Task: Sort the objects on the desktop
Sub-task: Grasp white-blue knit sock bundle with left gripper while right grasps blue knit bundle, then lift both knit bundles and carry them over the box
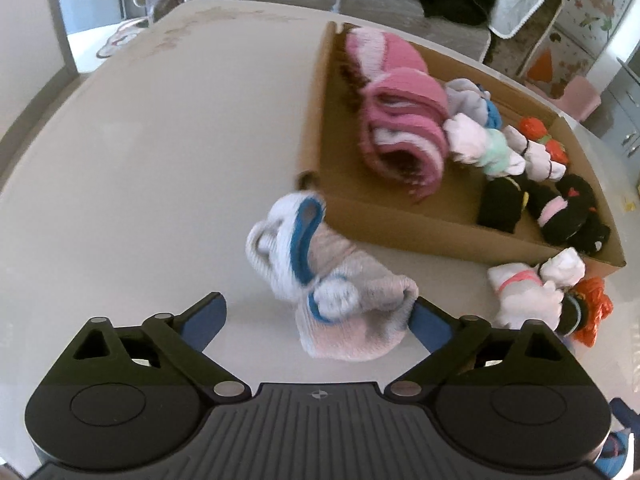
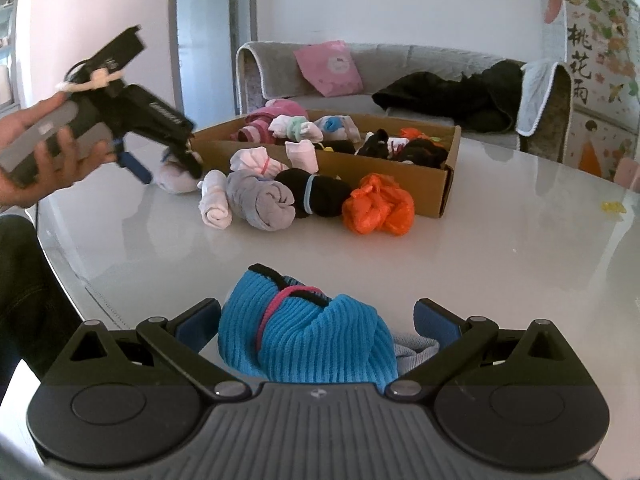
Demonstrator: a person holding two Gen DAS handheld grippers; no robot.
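My left gripper (image 1: 316, 316) is spread wide around a white-and-blue sock bundle (image 1: 320, 276) lying on the table (image 1: 140, 160), just near of the box (image 1: 400, 224). My right gripper (image 2: 316, 320) is also wide, a blue sock roll (image 2: 304, 332) between its fingers. Farther off, more rolls (image 2: 308, 196) lie before the box.

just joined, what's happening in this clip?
A person is sorting rolled socks into a cardboard box on a white table. The left gripper is open around a white-and-blue sock bundle lying just outside the box. The right gripper is open around a bright blue sock roll on the table. More rolls, including an orange one, wait beside the box.
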